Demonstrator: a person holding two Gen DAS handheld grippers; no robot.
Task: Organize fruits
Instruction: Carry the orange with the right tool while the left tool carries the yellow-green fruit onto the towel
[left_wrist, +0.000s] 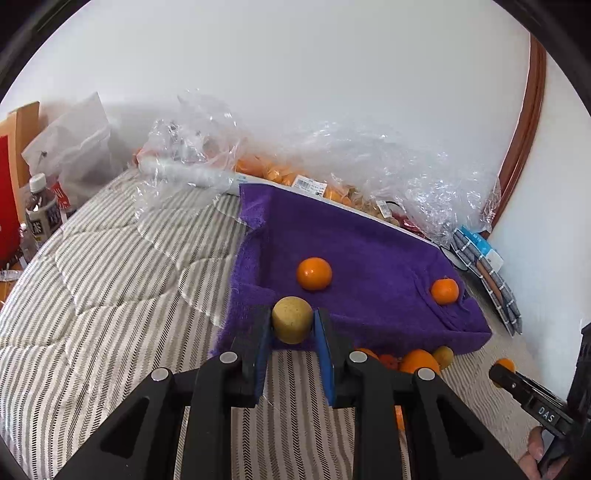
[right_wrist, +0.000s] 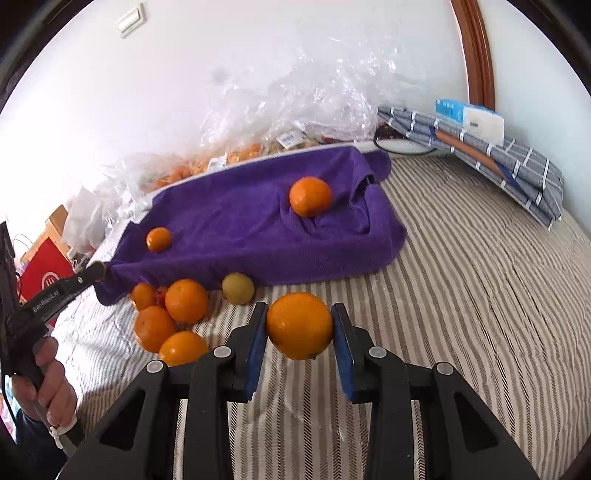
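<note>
I have a fruit in each tool right now. My left gripper (left_wrist: 292, 325) is clamped on a yellow-green fruit (left_wrist: 291, 319) right at the near rim of the purple towel (left_wrist: 369, 236), and my right gripper (right_wrist: 300, 328) squeezes a big orange (right_wrist: 300, 325) above the striped bedcover (right_wrist: 461, 295). To do this well, I carry each one well over the towel's raised edge, set it low in the hollow and ease the jaws apart so it doesn't roll. The yellow one looks dull and speckled; the orange is glossy and round. Two small oranges (left_wrist: 314, 273) already rest on the towel, while the loose pile (right_wrist: 173, 317) waits just beside its front edge.
</note>
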